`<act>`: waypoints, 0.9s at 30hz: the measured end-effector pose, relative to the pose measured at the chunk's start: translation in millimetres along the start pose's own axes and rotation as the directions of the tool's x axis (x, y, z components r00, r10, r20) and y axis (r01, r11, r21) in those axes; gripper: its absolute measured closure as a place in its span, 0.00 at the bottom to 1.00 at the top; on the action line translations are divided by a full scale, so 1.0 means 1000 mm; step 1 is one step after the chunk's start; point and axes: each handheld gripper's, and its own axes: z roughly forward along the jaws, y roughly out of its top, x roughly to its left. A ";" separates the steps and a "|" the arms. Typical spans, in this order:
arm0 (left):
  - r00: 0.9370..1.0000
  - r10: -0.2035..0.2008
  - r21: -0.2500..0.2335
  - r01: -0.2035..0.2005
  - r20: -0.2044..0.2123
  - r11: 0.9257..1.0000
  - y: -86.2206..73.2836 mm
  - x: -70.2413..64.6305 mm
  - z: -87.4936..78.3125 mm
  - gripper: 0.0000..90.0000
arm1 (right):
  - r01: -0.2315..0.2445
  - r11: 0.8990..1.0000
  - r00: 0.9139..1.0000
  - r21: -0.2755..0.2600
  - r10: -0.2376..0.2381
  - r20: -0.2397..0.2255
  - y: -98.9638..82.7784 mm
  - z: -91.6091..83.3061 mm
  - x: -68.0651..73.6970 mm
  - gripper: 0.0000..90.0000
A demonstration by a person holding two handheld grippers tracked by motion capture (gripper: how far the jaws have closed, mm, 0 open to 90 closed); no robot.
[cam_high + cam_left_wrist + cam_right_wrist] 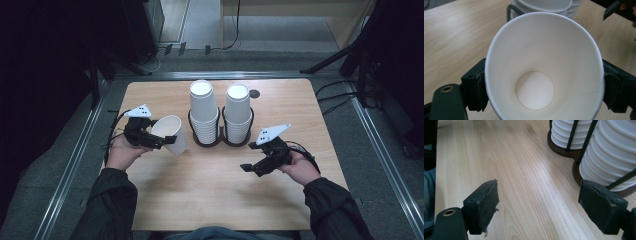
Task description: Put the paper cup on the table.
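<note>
1. Left hand-held gripper [167, 141]: jaws wide, pads clamped on both sides of a single paper cup [171, 132]. Cup tilted, mouth toward the person; in the left gripper view you look straight down into it to the base [534, 90]. Cup is just left of the cup rack [220, 131], lifted clear of the stacks, apart from them.
2. Cup rack: dark twin-ring wire holder, mid tabletop [165, 97]. Left stack [203, 111] and right stack [237, 112] both upside down, bases up, both tall, approx. equal height.
3. Right hand-held gripper [246, 168]: just right-front of the rack, jaws spread wide, nothing btwn pads, bare wood under them in the right gripper view [539, 205]. Rack w/ both stacks sits ahead-right of those jaws [609, 152].
4. Progress, my read: one cup pulled off, prob. from the left stack; not set down yet. No loose cups standing on the tabletop, so early stage.
5. Left to do: place the held cup on the tabletop, then more cups off the stacks if that's the job. Right side idle, free to steady the rack or grab next.
</note>
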 end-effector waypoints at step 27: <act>0.985 -0.091 0.019 0.095 -0.148 0.995 -0.010 0.054 -0.007 0.14 | -0.038 0.999 0.999 0.008 0.038 0.029 -0.015 -0.007 0.001 0.19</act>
